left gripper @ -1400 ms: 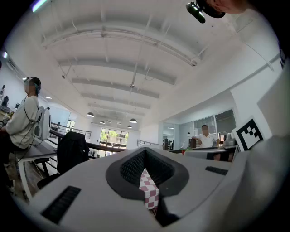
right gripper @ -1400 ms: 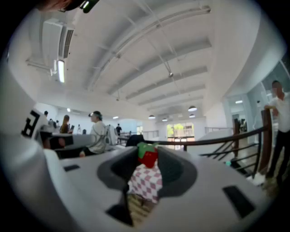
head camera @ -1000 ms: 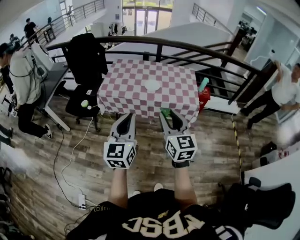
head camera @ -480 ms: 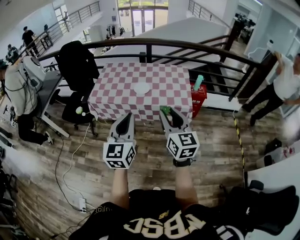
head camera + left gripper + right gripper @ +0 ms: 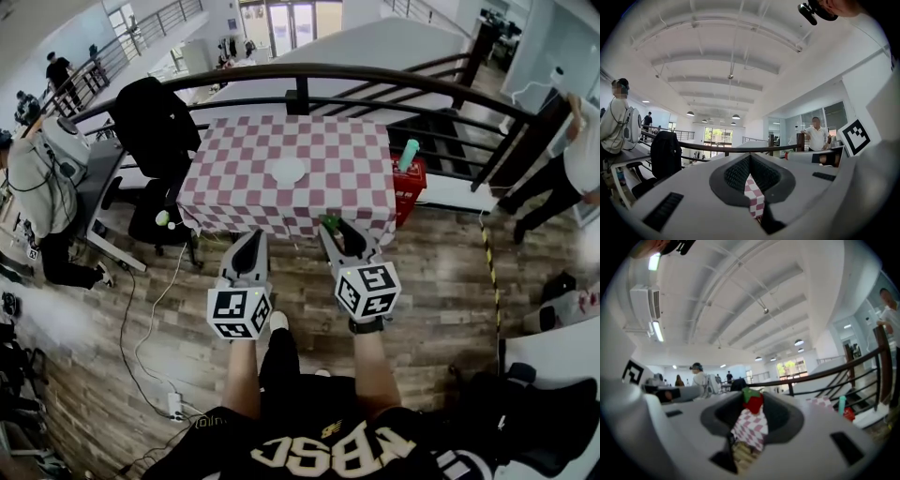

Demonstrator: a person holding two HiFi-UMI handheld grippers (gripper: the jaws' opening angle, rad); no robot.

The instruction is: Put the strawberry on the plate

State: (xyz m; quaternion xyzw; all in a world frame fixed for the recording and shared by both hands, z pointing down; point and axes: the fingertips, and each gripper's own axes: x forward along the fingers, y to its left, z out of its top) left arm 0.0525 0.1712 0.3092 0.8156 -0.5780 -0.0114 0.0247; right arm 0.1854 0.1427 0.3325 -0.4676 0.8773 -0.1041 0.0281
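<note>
A white plate [image 5: 287, 171] lies near the middle of the table with the red-and-white checked cloth [image 5: 356, 187], ahead of both grippers. My right gripper [image 5: 331, 228] is shut on a red strawberry [image 5: 328, 222] with a green top, held in the air short of the table's near edge. The right gripper view shows the strawberry [image 5: 753, 401] pinched at the jaw tips, with checked cloth showing below it. My left gripper [image 5: 250, 236] hangs beside it, shut and with nothing in it. In the left gripper view only a strip of checked cloth [image 5: 754, 194] shows between the jaws.
A black office chair [image 5: 159, 122] with a jacket stands left of the table. A dark curved railing [image 5: 375, 75] runs behind it. A red basket [image 5: 409, 178] with a teal bottle sits at the table's right. Cables [image 5: 141, 328] trail over the wooden floor. People stand at the far left and right.
The table has come a little nearer and lower in the head view, and a shoe now shows between my arms. Both grippers stay as they were, the right still holding the strawberry.
</note>
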